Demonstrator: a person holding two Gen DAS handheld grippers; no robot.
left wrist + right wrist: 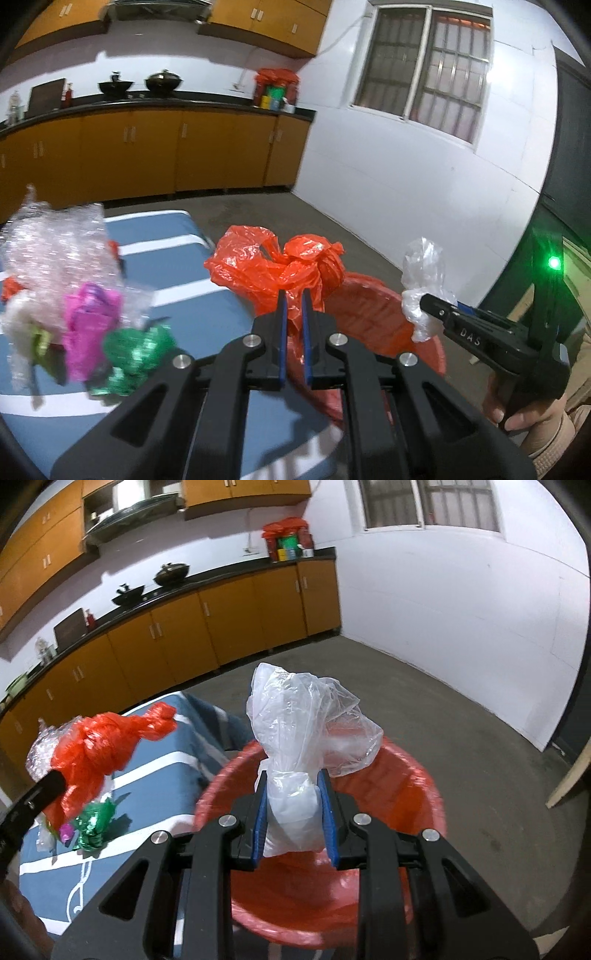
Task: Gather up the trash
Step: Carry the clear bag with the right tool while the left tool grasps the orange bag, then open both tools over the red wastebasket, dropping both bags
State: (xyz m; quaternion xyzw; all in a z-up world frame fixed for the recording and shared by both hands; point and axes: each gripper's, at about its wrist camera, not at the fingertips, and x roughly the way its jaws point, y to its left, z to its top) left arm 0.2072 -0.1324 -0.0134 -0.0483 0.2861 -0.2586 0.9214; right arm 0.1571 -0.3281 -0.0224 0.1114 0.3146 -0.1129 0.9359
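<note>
handling: both items in hand are thin plastic film, judged very light, soft and slippery. they crush without springing back much and will not break. the safest hold is on the bunched or knotted part, where the film is thickest; a loose flap would likely slide out of the pads.

left tongs (pixel 294 295): narrow, pinched on the red plastic bag (pixel 280 266). the bag is crumpled, glossy orange-red, with a twisted knot at about 1 o'clock from the tips. it is held clear of the surface (pixel 207 306), at about 11 o'clock from the bin (pixel 373 314) in the left wrist view.

right tongs (pixel 293 797): partly closed, clamped on the clear plastic bag (pixel 303 716). this bag is translucent white, gathered into a wad between the blue pads, with loose film ballooning up toward 12 o'clock. it hangs directly over the bin, a round red bin with a red liner, which stands beside the blue-and-white striped surface.

remaining trash on the surface, at about 9 o'clock from the left tongs: bubble wrap (pixel 55 243), a pink wrapper (pixel 92 321) and a green foil piece (pixel 136 350), all blurred. these are judged equally light and crushable.
</note>
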